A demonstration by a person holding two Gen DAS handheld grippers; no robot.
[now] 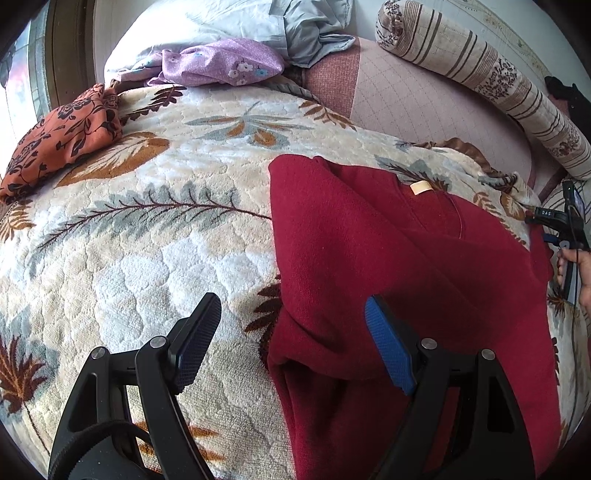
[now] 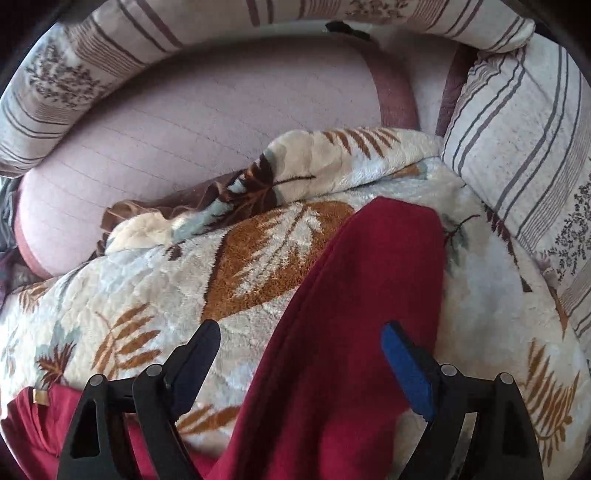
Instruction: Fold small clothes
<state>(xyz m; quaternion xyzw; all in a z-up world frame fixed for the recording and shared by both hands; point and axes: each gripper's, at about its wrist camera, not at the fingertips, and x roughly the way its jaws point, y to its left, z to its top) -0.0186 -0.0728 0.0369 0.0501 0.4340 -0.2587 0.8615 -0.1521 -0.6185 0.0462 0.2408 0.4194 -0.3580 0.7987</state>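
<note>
Red sweater [image 1: 388,266] lay on a plush leaf-print blanket [image 1: 155,229] spread over a bed, w/ a small tan neck label [image 1: 419,188] facing up near its far edge. In the left wrist view the garment covered the right half of the blanket, one sleeve folded in across the body, cloth bunched at the lower left edge. In the right wrist view a red sleeve [image 2: 369,295] ran straight out over the blanket, away from the camera.

Left gripper [image 1: 291,332] hovered over the sweater's left edge, jaws spread wide, nothing between the pads; black finger over blanket, blue-padded finger over red cloth. Right gripper [image 2: 301,354] had jaws apart too, straddling the sleeve w/o pressing on it. In the left wrist view the right gripper showed at the far right edge, held by a hand [image 1: 576,273].

Beyond the blanket: pink quilted mattress cover [image 1: 417,103] and a striped bolster w/ floral print [image 1: 480,70] along the far side. A striped pillow [image 2: 517,155] sat at the right in the right wrist view. At the blanket's far left corner lay a folded orange floral cloth [image 1: 62,136]; behind it a purple floral cloth [image 1: 221,62] and pale blue-grey bedding [image 1: 288,26].
</note>
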